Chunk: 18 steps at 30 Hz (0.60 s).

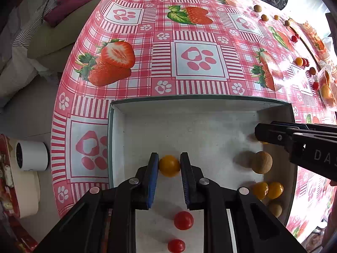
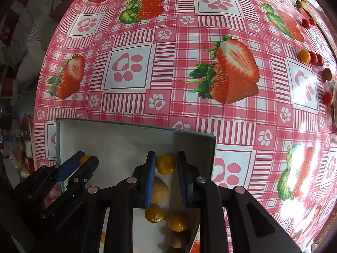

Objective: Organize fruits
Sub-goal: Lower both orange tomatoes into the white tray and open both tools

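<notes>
A shallow white box (image 1: 189, 130) lies on the strawberry-print tablecloth; it also shows in the right wrist view (image 2: 118, 141). My left gripper (image 1: 169, 164) is shut on a yellow cherry tomato (image 1: 169, 166) just over the box floor; it also shows in the right wrist view (image 2: 85, 160). My right gripper (image 2: 166, 164) hangs over the box's right side with a yellow tomato (image 2: 166, 164) between its fingers, the jaws apart from it. In the box lie two red tomatoes (image 1: 183, 220), two yellow tomatoes (image 1: 267, 190) and a brown longan (image 1: 261, 162).
Several loose fruits lie at the table's far right: red tomatoes (image 2: 316, 58), a yellow one (image 2: 304, 56), brown longans (image 1: 257, 8). A bag of oranges (image 1: 327, 86) sits at the right edge. A white roll (image 1: 31, 156) stands on the floor to the left.
</notes>
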Available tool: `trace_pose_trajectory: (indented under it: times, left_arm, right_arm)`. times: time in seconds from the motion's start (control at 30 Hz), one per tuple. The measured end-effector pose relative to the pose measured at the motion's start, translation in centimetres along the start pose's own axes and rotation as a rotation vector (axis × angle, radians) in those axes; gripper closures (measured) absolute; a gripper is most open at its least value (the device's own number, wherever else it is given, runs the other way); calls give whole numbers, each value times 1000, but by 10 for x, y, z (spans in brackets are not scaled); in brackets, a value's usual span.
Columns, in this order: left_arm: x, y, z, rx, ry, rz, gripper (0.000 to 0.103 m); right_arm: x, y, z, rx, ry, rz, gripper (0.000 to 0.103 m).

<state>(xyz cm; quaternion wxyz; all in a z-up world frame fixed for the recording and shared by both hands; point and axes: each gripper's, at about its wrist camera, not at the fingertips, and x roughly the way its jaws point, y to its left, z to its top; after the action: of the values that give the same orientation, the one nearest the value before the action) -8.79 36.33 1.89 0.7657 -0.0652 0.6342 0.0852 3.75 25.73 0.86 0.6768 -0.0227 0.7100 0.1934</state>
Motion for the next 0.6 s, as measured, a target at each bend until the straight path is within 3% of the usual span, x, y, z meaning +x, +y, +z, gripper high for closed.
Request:
trace_pose_trajectory:
  times: [0.07, 0.3, 0.33, 0.37, 0.4, 0.6]
  left_arm:
    - [-4, 0, -1, 1, 2, -1, 81]
    - [-30, -10, -14, 19, -11, -15, 78]
    - [-35, -11, -16, 18, -15, -21, 48]
    - [-40, -13, -17, 16, -27, -23, 7]
    - [-47, -13, -19, 16, -51, -20, 0]
    - [-66, -17, -36, 38, -53, -31, 0]
  right_arm:
    - [-10, 2, -2, -2, -10, 12, 54]
    - [-47, 6, -24, -21, -44, 32, 37]
    - [-51, 6, -27, -21, -46, 29, 36]
    - [-54, 7, -30, -23, -49, 23, 33]
    - [-57, 10, -36, -25, -51, 15, 32]
    - [-81, -6, -58, -19, -61, -11, 24]
